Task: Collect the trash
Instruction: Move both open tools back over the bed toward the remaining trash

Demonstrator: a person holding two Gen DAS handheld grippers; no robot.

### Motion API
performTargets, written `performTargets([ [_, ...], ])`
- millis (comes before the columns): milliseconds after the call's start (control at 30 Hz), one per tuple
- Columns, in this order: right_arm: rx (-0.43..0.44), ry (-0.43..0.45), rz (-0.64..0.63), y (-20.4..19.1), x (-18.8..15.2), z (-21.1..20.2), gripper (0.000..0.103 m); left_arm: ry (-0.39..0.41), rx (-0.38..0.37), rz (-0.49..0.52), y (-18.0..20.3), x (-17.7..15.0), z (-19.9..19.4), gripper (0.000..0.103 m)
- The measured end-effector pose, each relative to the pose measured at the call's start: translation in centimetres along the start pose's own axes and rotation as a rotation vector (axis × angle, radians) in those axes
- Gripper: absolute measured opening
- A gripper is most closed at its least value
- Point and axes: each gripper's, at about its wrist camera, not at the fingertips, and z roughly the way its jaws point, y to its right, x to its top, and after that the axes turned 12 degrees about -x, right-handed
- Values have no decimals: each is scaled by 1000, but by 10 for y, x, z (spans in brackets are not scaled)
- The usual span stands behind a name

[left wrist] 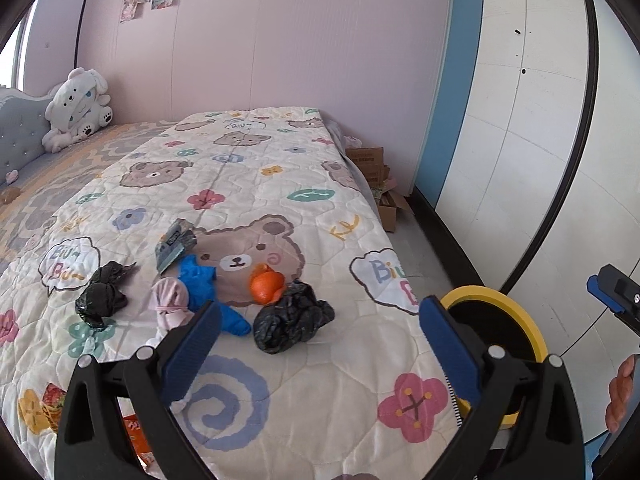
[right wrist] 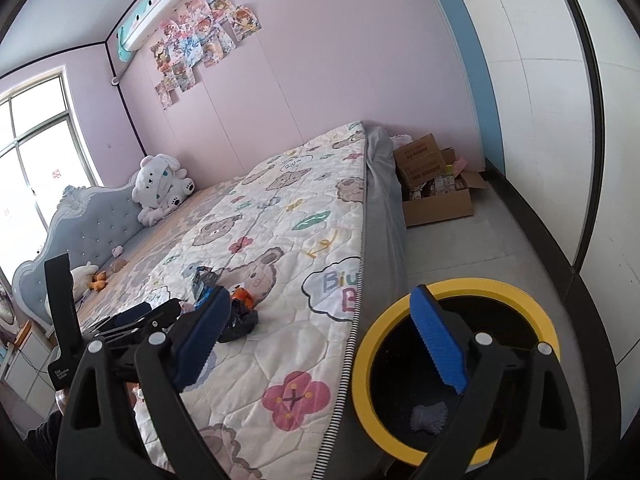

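One pale crumpled item [right wrist: 429,418] was seen in the yellow-rimmed bin [right wrist: 362,364], lower right. Both the left gripper [left wrist: 320,344] and the right gripper [right wrist: 320,340] were held wide, empty. Black bags [left wrist: 292,322], orange peel [left wrist: 266,286] and wrappers [left wrist: 174,246] were left mid-frame on the quilt [left wrist: 320,420].

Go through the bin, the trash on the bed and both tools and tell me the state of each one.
Yellow-rimmed black bin: upright, small grey wad inside.
Crumpled black plastic bag: on the quilt, uncollected.
Orange peel: on the quilt, touching that bag.
Blue glove: lying on the quilt.
Left tool: open, empty.
Right tool: open, empty.
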Motion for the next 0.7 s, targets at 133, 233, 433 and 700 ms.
performTargets([
  [133,34,-7,-28,-22,-3,-2,88,15,34,-20,-21,-3,-15,95],
  [233,55,-13,-53,-39,-6,-3,88,28,59,-32,-36,-5,-28,95],
  [433,100,-36,-91,-66,-12,0,88,43,107,-58,-66,-12,-51,95],
  [700,149,-70,-145,-100,-30,4,88,50,170,-106,-107,-28,-77,95],
])
